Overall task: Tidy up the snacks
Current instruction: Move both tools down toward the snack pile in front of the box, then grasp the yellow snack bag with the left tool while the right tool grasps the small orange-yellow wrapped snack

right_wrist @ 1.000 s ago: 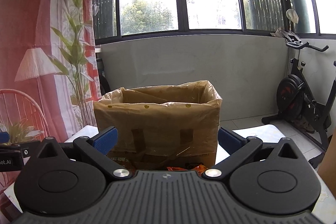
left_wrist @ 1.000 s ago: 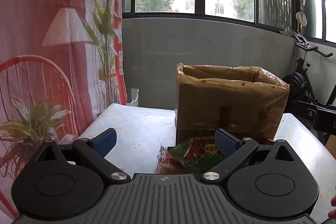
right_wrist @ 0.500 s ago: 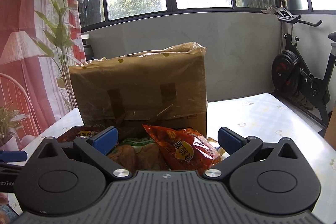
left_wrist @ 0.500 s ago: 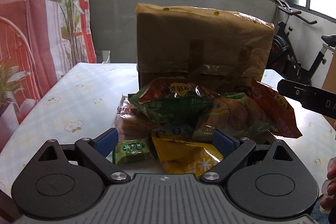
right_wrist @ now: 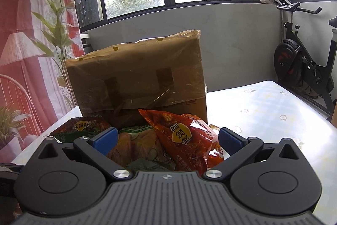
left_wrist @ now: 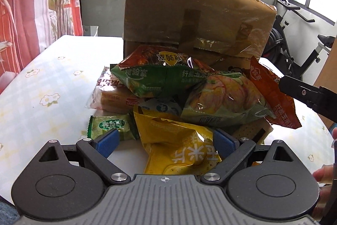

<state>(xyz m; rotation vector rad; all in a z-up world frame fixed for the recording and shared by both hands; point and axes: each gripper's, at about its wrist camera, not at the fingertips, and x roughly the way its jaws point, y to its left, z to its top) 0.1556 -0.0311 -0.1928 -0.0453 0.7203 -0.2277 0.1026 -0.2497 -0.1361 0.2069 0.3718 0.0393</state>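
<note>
Both claws have dipped toward the heap of snack bags: left claw [left_wrist: 165, 141] gapes around a yellow foil packet [left_wrist: 179, 151], right claw [right_wrist: 166, 139] gapes over a red chip bag [right_wrist: 185, 140]. Neither grips. Brown cardboard box [left_wrist: 193, 14] stands behind on the floral counter [left_wrist: 48, 85]; sorting begins.

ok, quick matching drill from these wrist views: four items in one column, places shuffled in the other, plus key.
Items:
1. yellow snack bag
2. red snack bag
3. small green packet
4. cardboard box

Places:
A. behind the snack pile
B. between the open left gripper fingers
C. between the open right gripper fingers
D. just left of the yellow bag, on the table

Pairs: 1-B, 2-C, 3-D, 4-A
</note>
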